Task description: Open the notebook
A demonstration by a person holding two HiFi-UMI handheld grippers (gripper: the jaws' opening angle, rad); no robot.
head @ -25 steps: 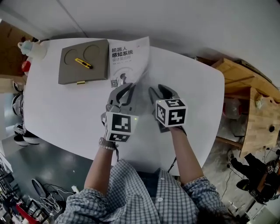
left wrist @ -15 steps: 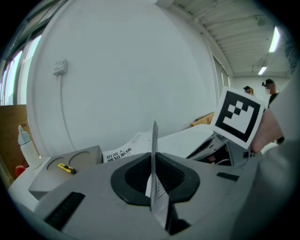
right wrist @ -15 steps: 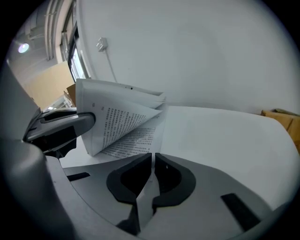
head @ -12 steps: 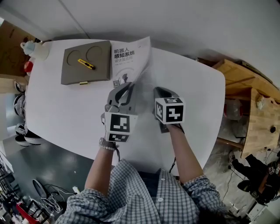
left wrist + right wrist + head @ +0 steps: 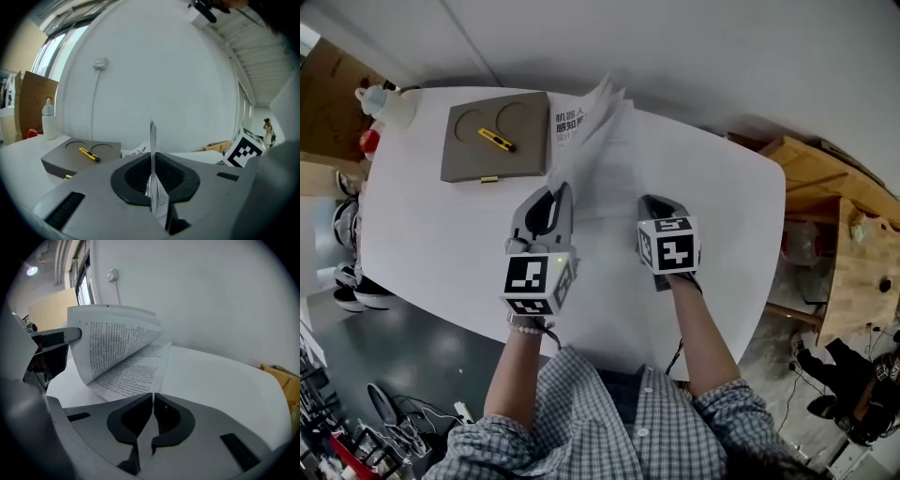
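Observation:
The notebook [image 5: 598,141] lies on the white table [image 5: 441,244] with its printed cover and a sheaf of pages lifted and fanned. My left gripper [image 5: 557,190] is shut on those pages; in the left gripper view the pinched sheets [image 5: 153,140] stand edge-on between the jaws of the left gripper [image 5: 152,161]. In the right gripper view the lifted pages [image 5: 117,341] arch over a flat printed page [image 5: 136,373]. The right gripper [image 5: 153,397] has its jaws closing, tips almost touching at that page's near corner; whether paper is between them I cannot tell. The head view puts the right gripper [image 5: 652,202] right of the book.
A grey box [image 5: 478,155] with two round recesses holds a yellow utility knife [image 5: 497,139] left of the notebook. A white bottle [image 5: 389,105] stands at the table's far left corner. Wooden furniture [image 5: 834,216] stands beyond the table's right end.
The right gripper's jaws went from wide open to nearly closed without moving away. The left gripper moved left and up, rolling, and drew the cover and pages further open.

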